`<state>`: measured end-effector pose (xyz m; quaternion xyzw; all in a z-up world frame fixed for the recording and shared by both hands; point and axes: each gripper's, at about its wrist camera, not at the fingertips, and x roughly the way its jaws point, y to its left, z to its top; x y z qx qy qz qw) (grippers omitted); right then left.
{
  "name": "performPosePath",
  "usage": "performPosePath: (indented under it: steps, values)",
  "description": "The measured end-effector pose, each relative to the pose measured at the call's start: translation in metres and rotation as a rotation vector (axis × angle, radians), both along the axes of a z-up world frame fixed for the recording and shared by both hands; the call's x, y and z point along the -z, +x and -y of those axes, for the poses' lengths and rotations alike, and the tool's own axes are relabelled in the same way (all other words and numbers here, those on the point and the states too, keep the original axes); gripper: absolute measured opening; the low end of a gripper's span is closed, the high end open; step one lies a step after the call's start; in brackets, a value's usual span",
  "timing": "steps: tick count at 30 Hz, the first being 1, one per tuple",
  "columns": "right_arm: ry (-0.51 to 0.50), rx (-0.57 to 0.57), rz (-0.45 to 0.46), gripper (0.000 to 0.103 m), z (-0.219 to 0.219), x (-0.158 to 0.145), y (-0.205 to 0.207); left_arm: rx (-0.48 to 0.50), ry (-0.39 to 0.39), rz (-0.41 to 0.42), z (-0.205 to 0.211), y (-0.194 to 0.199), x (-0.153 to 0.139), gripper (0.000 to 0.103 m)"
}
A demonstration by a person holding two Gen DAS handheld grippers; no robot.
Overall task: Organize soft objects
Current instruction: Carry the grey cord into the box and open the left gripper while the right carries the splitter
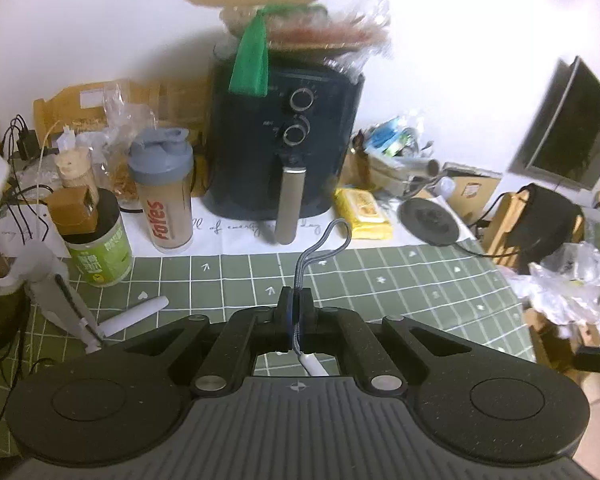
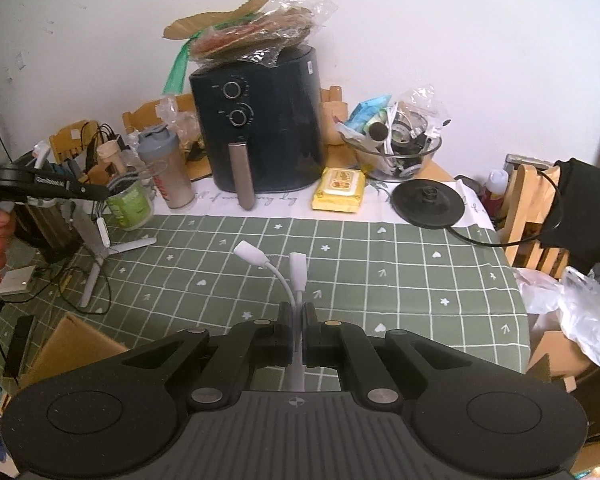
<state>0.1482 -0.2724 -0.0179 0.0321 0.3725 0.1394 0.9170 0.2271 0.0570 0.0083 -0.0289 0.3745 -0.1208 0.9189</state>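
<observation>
While you are lifting the grey braided cable (image 1: 318, 252) in the left gripper (image 1: 296, 312) and the white adapter cable (image 2: 288, 276) in the right gripper (image 2: 298, 320), fingers clamped on each, in front of the air fryer (image 2: 260, 120), be keeping both loops clear of the worktop (image 2: 380, 280).

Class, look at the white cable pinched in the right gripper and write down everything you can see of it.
The white cable is a short, smooth, rubbery-looking lead doubled over, so two strands rise from the right gripper, whose jaws are shut on it. Each strand ends in a rounded white plug: one stands nearly upright, the other curves away to the left. Below the jaws a white stub runs back toward the camera. It is held above the green checked tablecloth, with only the jaws touching it.
</observation>
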Motion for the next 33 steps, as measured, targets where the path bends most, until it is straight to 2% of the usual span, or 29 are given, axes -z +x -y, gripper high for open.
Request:
performPosePath:
  steps: [6, 11, 33]
  values:
    - [0.021, -0.003, -0.006, 0.006, -0.007, -0.005, -0.013, 0.006, -0.036, -0.003, -0.005, -0.028, -0.02, 0.002]
    - [0.035, -0.012, -0.013, 0.006, -0.011, -0.007, -0.025, 0.018, -0.061, -0.023, -0.008, -0.05, -0.025, 0.002]
    - [0.09, -0.014, -0.036, 0.006, -0.022, -0.004, -0.07, 0.096, -0.127, -0.163, 0.003, -0.13, -0.001, 0.002]
